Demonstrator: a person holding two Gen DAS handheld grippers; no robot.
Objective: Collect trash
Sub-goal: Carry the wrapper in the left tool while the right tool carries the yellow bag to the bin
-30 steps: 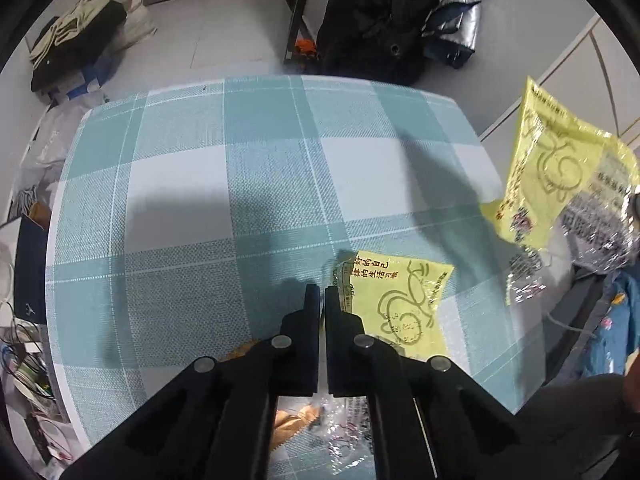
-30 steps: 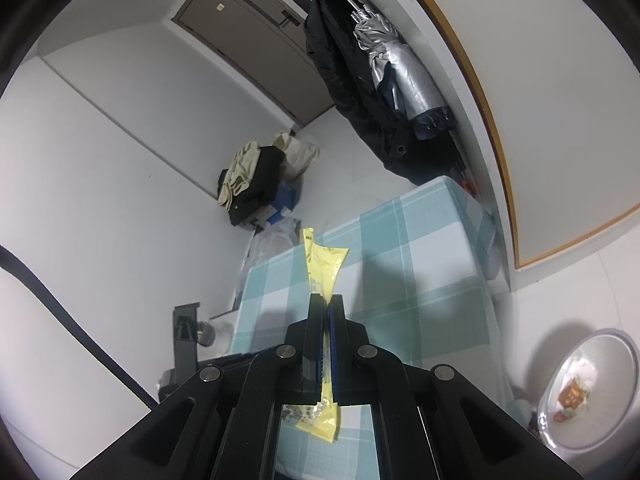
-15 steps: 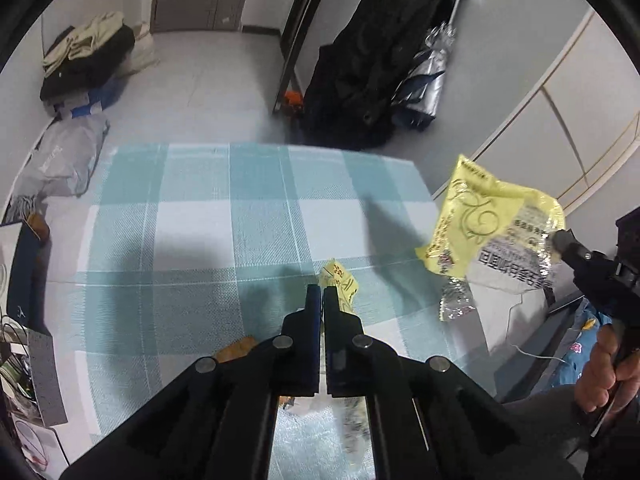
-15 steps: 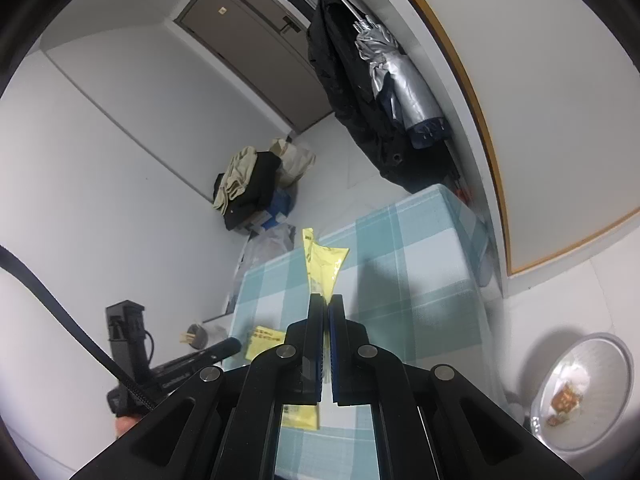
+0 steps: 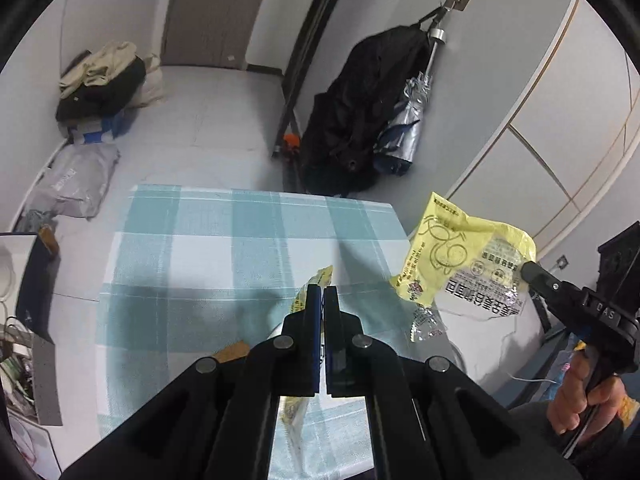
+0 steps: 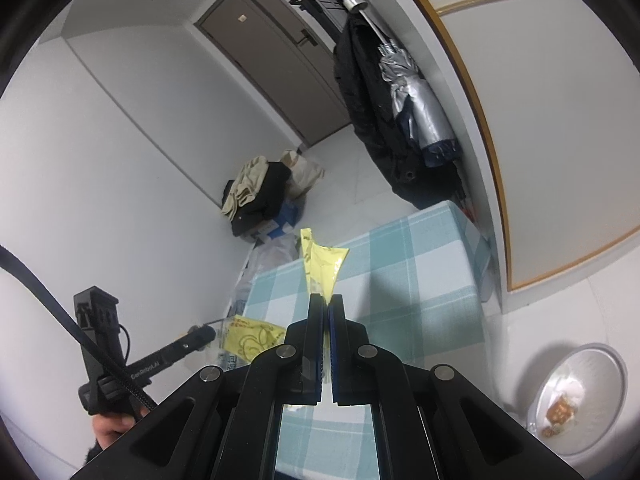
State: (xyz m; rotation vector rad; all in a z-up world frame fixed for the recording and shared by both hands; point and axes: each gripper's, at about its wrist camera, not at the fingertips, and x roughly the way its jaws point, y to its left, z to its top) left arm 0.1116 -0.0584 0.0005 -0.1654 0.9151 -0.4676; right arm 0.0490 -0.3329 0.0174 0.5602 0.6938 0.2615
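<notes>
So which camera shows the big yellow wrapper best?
The left wrist view: the big yellow wrapper faces it flat, print showing, pinched by the right gripper. The right wrist view sees it only edge-on, poking past its own fingertips.

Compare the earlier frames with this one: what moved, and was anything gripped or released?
The left gripper has lifted its small yellow wrapper off the checked tablecloth, where it lay flat a second ago; it now hangs pinched above the table. Nothing was released. The right gripper stays shut on the large yellow wrapper, held off the table's right edge. The metal bowl is unchanged.
</notes>
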